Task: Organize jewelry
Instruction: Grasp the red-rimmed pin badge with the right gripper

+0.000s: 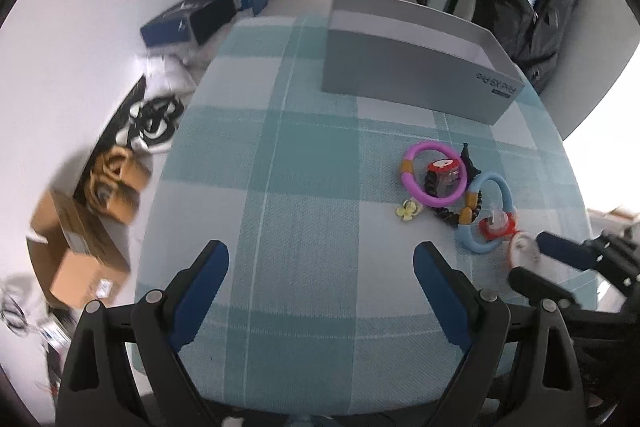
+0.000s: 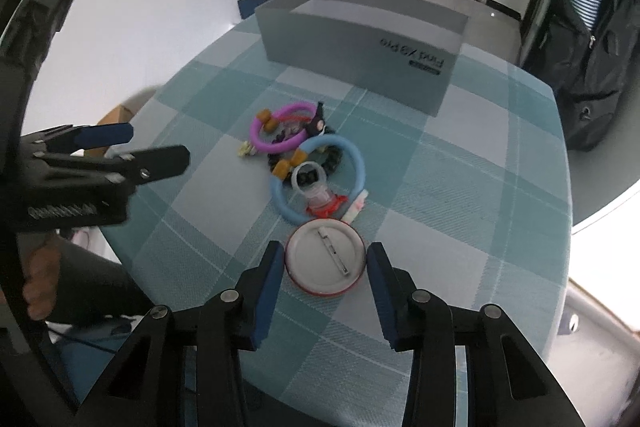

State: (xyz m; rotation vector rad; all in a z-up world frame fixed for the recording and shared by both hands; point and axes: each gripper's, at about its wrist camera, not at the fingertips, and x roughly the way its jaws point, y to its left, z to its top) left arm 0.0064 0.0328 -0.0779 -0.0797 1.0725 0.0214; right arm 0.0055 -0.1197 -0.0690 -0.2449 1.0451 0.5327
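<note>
Now right gripper (image 2: 325,267) around round badge (image 2: 325,259).

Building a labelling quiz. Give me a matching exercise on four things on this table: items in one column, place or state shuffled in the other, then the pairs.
Things:
1. round badge
2. purple ring
3. grey box
4. left gripper

Places or states:
A. open, nothing between its fingers
B. at the far side of the table
C. between the right gripper's fingers, pin side up
D. in the pile, beside the blue ring

Pairs: 1-C, 2-D, 3-B, 4-A
</note>
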